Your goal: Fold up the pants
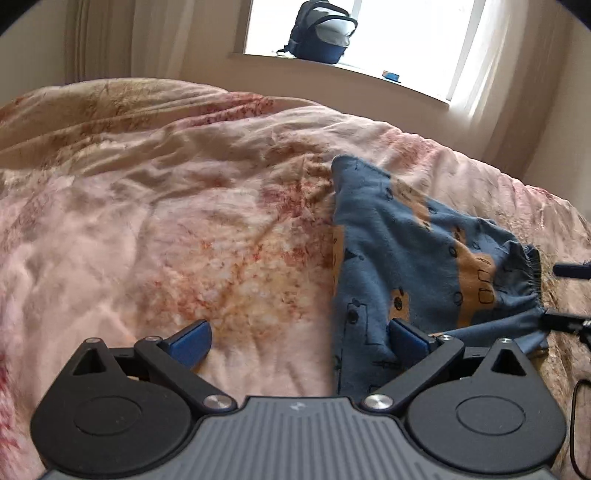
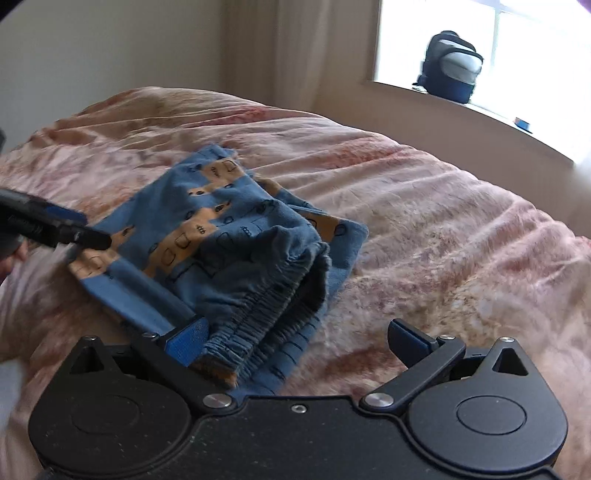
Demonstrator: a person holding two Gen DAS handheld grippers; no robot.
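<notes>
Left wrist view: the left gripper stands wide apart, empty, over the pink floral quilt; the small blue patterned pants lie bundled at right. Right wrist view: the right gripper gapes too, its left pad beside the elastic waistband. Folded compactly, looks nearly done. No containers here.

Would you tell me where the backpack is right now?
The backpack stands on the windowsill beyond the bed, top centre in the left wrist view and upper right in the right wrist view.
</notes>
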